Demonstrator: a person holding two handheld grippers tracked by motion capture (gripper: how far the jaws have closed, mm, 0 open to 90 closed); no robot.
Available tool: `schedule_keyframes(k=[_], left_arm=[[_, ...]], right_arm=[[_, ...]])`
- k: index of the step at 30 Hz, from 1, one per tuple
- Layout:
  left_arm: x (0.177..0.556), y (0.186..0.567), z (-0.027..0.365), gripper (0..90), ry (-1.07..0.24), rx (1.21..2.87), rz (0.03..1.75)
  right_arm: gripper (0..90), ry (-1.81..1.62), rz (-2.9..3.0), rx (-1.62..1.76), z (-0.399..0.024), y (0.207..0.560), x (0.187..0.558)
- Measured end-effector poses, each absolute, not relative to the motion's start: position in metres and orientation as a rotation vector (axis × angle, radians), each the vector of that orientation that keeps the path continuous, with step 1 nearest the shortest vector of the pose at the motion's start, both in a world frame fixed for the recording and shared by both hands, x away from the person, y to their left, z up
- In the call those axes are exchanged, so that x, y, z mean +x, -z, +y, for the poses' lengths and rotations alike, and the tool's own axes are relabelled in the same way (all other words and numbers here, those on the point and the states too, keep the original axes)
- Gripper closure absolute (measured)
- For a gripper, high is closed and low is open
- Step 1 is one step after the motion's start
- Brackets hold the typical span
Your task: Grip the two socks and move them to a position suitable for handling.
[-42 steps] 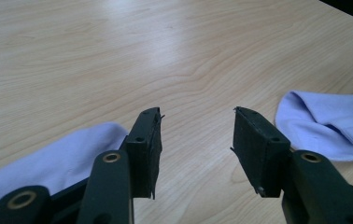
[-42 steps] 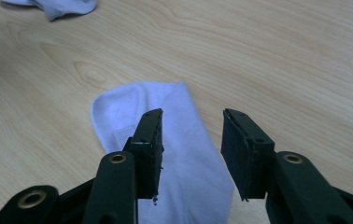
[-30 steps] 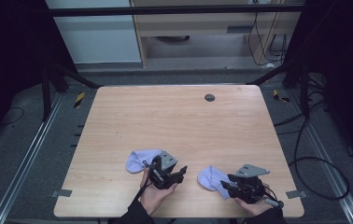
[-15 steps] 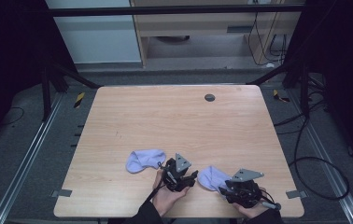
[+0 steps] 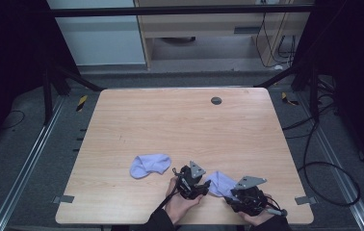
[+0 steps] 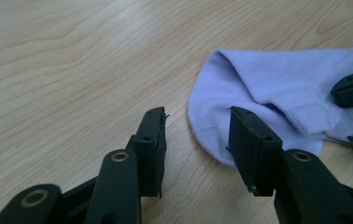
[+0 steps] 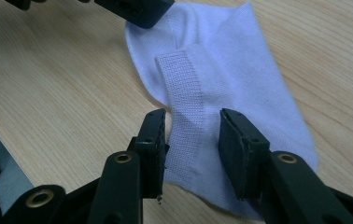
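Note:
Two lavender socks lie near the table's front edge. One sock lies alone to the left. The other sock lies flat between my two grippers. My left gripper is open at this sock's left side; in the left gripper view its jaws stand at the rounded edge of the sock, the right jaw over the cloth. My right gripper is open too, its jaws astride the ribbed cuff band of the sock without pinching it.
The wooden table has a small black round insert near its far edge. Black frame posts stand at the table's far corners, and cables lie on the floor to the right. A jaw of the left gripper reaches in over the sock's far end.
My left hand has moved right, away from the left sock and over to the sock by the right gripper. The right gripper has barely shifted.

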State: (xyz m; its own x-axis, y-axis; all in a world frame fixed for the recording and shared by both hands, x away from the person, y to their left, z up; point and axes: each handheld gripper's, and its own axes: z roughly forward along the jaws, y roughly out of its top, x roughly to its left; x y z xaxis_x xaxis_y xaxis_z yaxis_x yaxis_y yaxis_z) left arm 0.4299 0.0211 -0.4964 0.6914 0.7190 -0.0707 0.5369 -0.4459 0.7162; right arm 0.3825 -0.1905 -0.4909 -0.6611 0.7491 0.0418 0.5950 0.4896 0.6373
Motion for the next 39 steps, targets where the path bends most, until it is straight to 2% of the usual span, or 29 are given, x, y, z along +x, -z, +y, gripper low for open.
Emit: schedule_keyframes(k=[5, 11, 12, 15, 25, 39], left_arm=[[0.43, 0.498, 0.02, 59.9, -0.302, 2.164, 0.958], [0.428, 0.498, 0.018, 68.4, -0.307, 2.165, 0.962], [0.428, 0.498, 0.017, 70.2, -0.315, 2.169, 0.96], [0.428, 0.498, 0.016, 75.2, -0.318, 2.169, 0.966], [0.428, 0.498, 0.015, 87.0, -0.294, 2.164, 0.977], [0.428, 0.497, 0.017, 88.6, -0.285, 2.172, 0.933]], right_arm=[[64.9, -0.922, 2.491, 1.151, -0.191, 0.491, 0.382], [73.8, -0.89, 2.479, 1.137, -0.19, 0.491, 0.382], [78.7, -0.883, 2.474, 1.141, -0.19, 0.491, 0.383], [83.1, -0.886, 2.472, 1.148, -0.19, 0.491, 0.383], [84.3, -1.003, 2.421, 1.161, -0.194, 0.481, 0.384], [83.8, -1.142, 2.147, 1.303, -0.211, 0.463, 0.398]])
